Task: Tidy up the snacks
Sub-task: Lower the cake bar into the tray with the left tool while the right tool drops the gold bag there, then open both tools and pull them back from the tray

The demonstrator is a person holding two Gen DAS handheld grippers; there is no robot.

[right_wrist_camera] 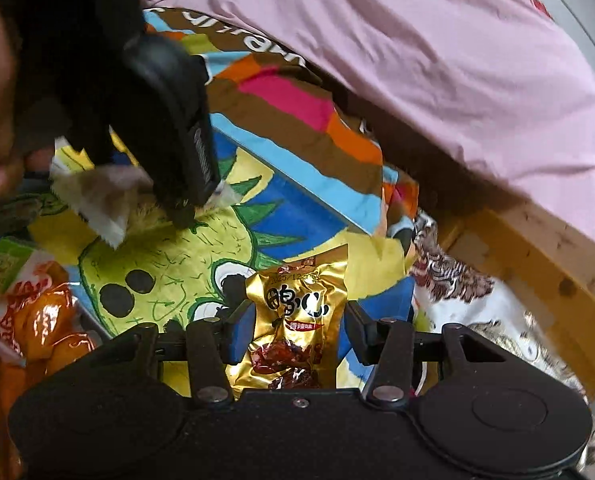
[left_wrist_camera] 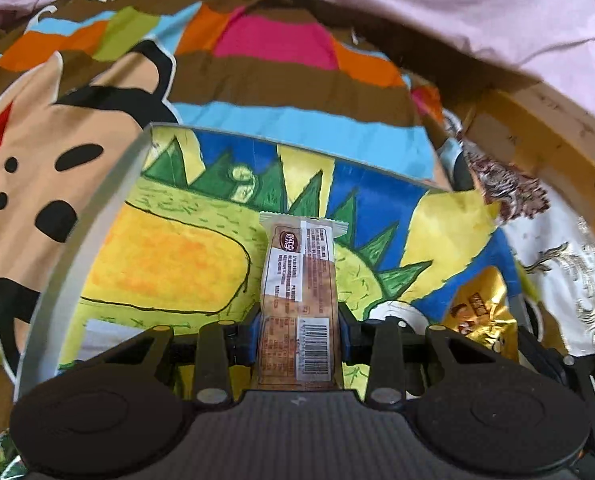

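The left tongs (left_wrist_camera: 299, 322) clamp a long, pale snack bar (left_wrist_camera: 297, 280) by its lower part, blue pads pressing both sides. It juts straight ahead of the tongs; a barcode, dense small print and a round brown logo show on the wrapper, too fine to read. The right tongs (right_wrist_camera: 297, 330) grip a gold foil packet (right_wrist_camera: 293, 320) at a middling width. It carries bold black Chinese characters, a small red label and a faint date beginning 2025/12. Under both tongs lies a tray (left_wrist_camera: 77, 216) painted with a green cartoon dinosaur. Beyond it, a striped cloth (left_wrist_camera: 281, 76) shows white lettering, partly hidden by pink fabric (left_wrist_camera: 457, 8). Left of the right tongs lie orange snack packets (right_wrist_camera: 37, 320).
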